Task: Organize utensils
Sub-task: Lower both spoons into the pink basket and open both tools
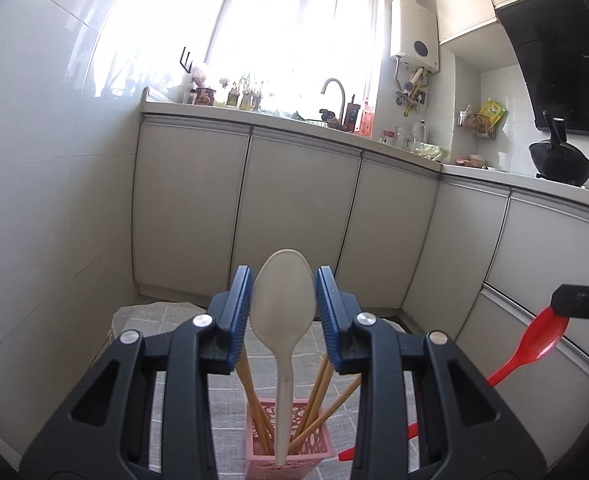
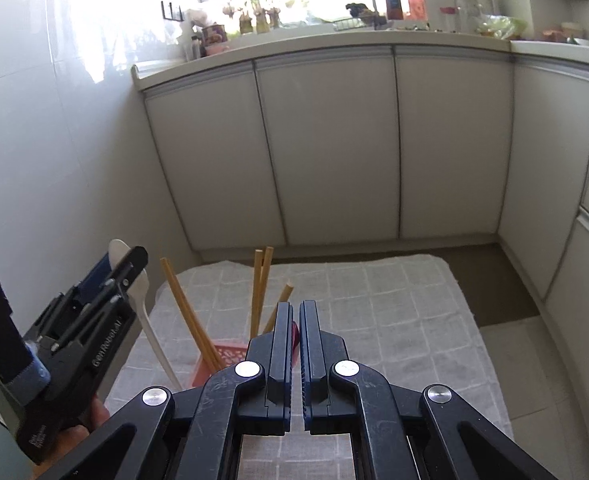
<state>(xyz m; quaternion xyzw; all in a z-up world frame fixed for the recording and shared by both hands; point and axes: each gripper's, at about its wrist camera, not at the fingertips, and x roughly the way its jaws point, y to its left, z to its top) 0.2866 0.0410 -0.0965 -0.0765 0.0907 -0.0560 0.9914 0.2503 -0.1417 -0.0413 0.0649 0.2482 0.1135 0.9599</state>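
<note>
Pink, cream, red and tan utensils
Pink perforated basket (image 1: 290, 450), cream spoon (image 1: 284, 300) between blue-padded jaws, red spoon (image 1: 534, 340), tan chopsticks (image 1: 318, 392), grey checked cloth (image 2: 374, 300).

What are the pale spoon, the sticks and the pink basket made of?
The white spoon looks like matte plastic: one smooth moulded piece, slightly translucent. The chopsticks seem to be bamboo or wood, tan and dull, with square-cut ends. The pink basket looks like thin moulded plastic, with cut-out holes in its walls.
</note>
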